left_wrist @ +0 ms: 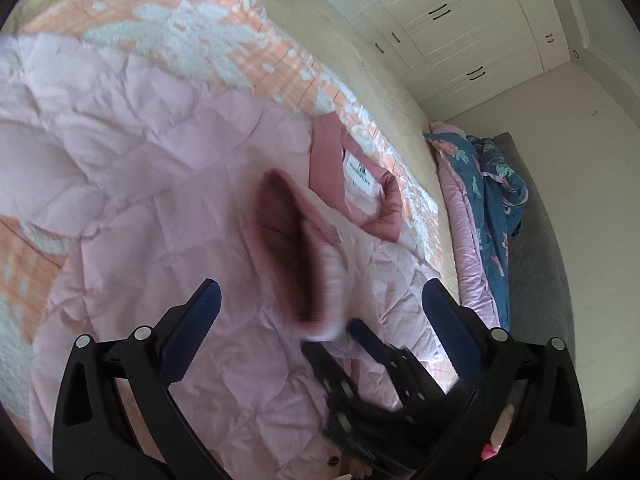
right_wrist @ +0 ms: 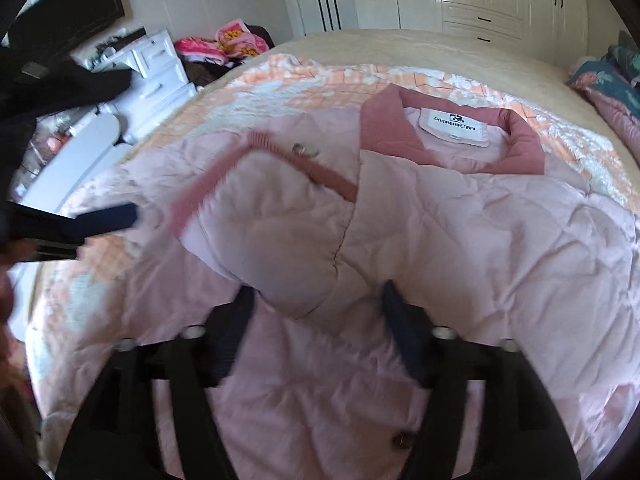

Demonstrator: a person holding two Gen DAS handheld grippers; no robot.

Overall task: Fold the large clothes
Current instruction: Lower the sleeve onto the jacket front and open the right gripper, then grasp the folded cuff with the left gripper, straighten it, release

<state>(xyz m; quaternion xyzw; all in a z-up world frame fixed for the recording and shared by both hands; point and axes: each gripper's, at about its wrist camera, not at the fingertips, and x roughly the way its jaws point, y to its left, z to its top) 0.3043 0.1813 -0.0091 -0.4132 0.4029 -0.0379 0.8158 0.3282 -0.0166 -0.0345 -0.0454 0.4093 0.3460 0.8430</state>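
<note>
A pale pink quilted jacket (right_wrist: 460,240) lies spread on the bed, its darker pink collar (right_wrist: 384,124) and white label (right_wrist: 454,128) at the far end. One sleeve (right_wrist: 280,236) with a ribbed pink cuff (right_wrist: 192,200) is folded over the body and looks blurred. My right gripper (right_wrist: 318,298) stands open, its fingers on either side of the sleeve's near fold without pressing it. In the left wrist view my left gripper (left_wrist: 322,296) is open wide above the jacket (left_wrist: 140,208). The right gripper (left_wrist: 336,336) and the sleeve cuff (left_wrist: 288,244) lie between its fingers.
An orange and white blanket (right_wrist: 328,80) covers the bed under the jacket. A folded blue floral quilt (left_wrist: 488,184) lies at the bed's head. White wardrobes (left_wrist: 460,20) line the far wall. A white dresser (right_wrist: 160,64) and a heap of clothes (right_wrist: 228,44) stand left of the bed.
</note>
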